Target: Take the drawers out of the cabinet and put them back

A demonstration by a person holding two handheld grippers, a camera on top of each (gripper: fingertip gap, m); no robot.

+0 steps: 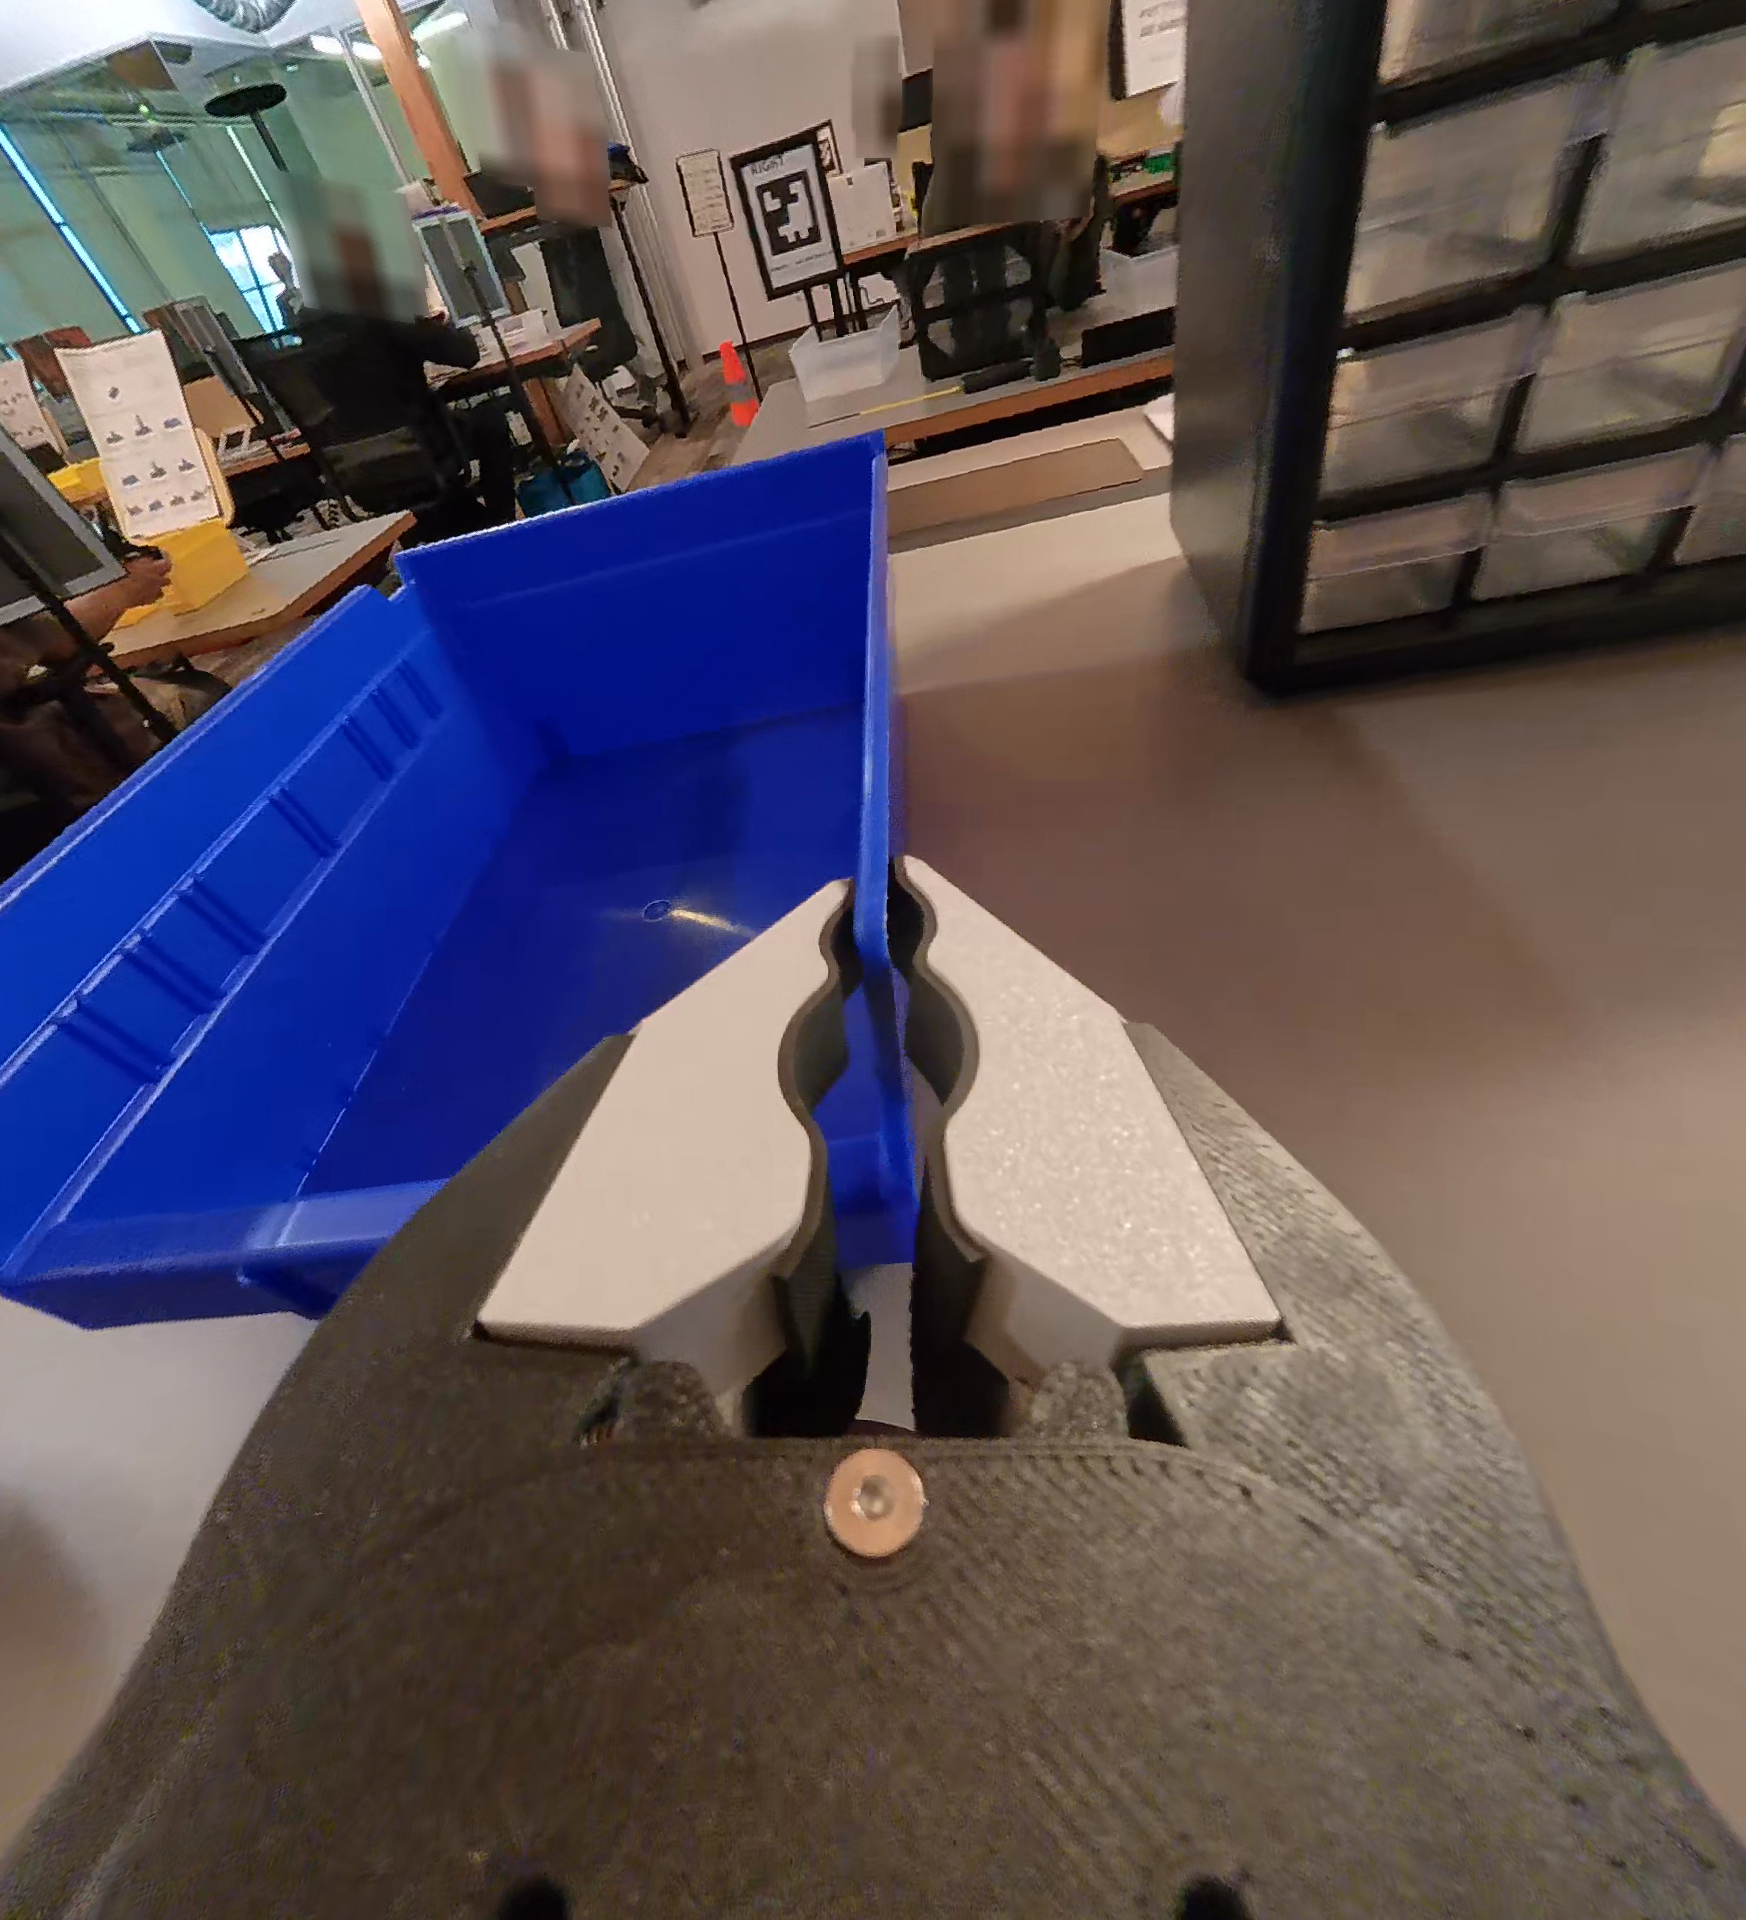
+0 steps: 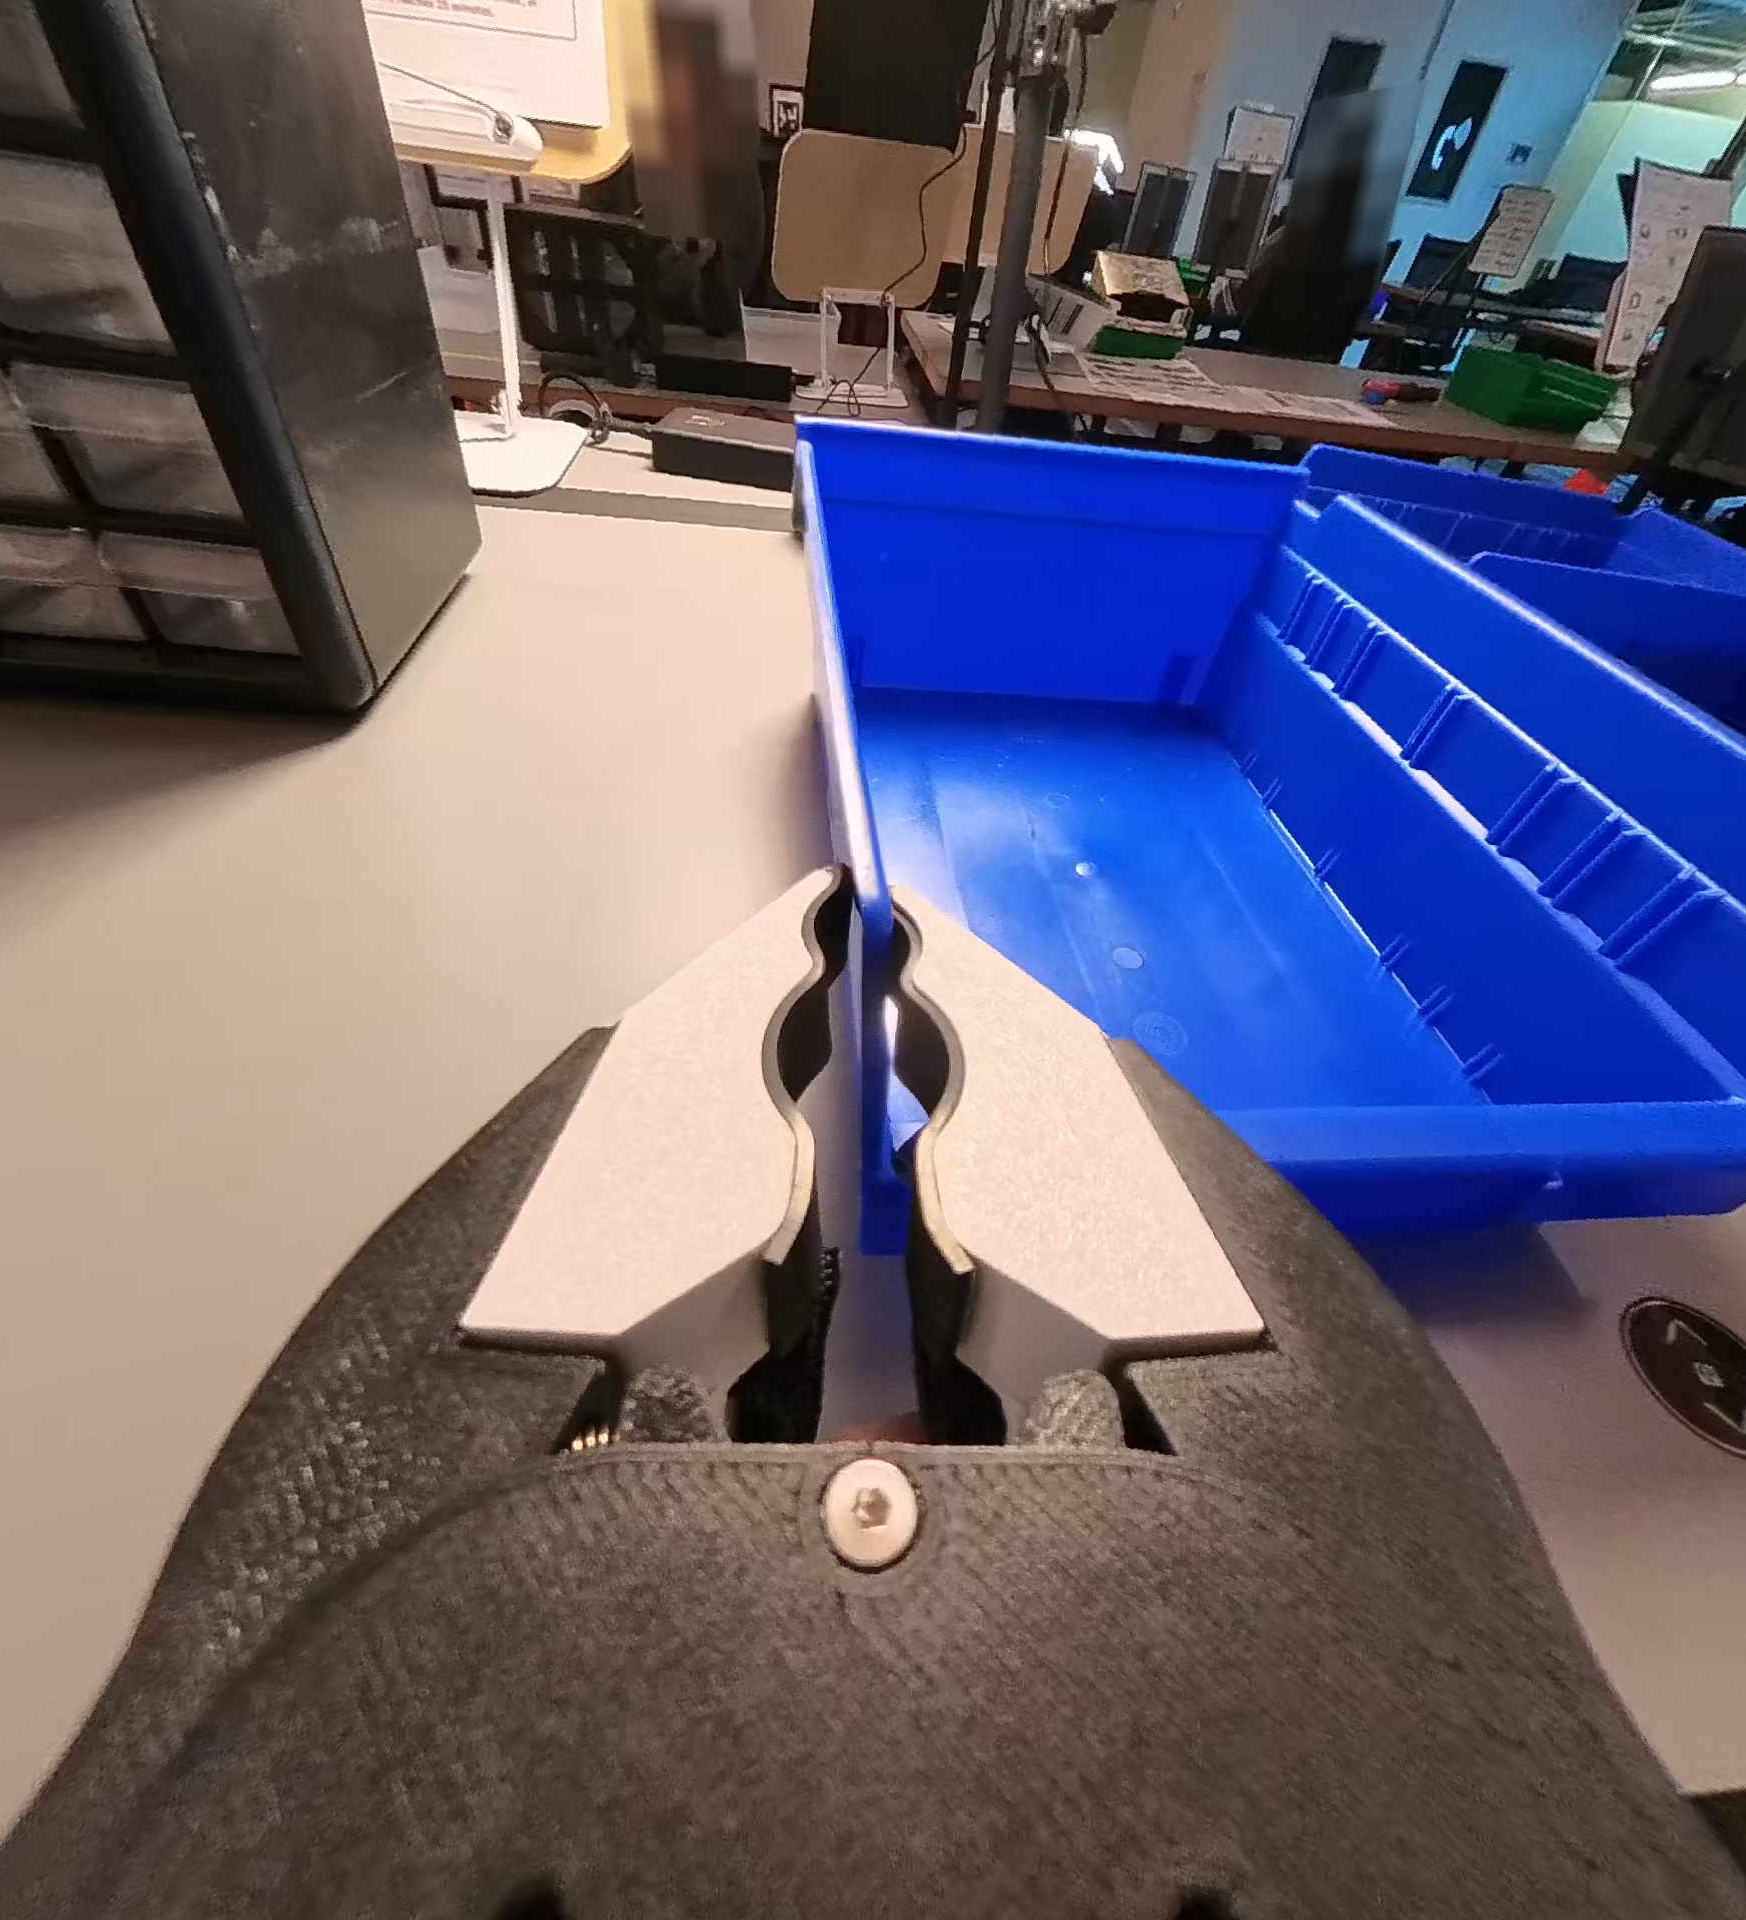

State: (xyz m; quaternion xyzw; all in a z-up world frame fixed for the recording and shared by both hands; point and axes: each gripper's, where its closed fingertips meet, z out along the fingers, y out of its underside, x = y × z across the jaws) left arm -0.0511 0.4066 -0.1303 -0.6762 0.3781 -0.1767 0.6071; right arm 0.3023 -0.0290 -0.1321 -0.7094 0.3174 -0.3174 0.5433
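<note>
In the left wrist view my left gripper point(image 1: 874, 896) is shut on the right side wall of an empty blue bin point(image 1: 495, 831) near its front corner. Both pads press on the thin wall. The bin sits on the grey table point(image 1: 1368, 935), left of the black cabinet with clear drawers point(image 1: 1534, 343). In the right wrist view my right gripper point(image 2: 867, 883) is shut on the left side wall of an empty blue bin point(image 2: 1212, 883). The cabinet point(image 2: 152, 364) stands to its left with its drawers in place.
A second blue bin point(image 2: 1627, 582) lies behind the right one. A round black control disc point(image 2: 1708, 1380) is set in the table at the right. A white stand base point(image 2: 526, 457) and a black adapter point(image 2: 723, 436) sit beyond the cabinet. People and desks fill the background.
</note>
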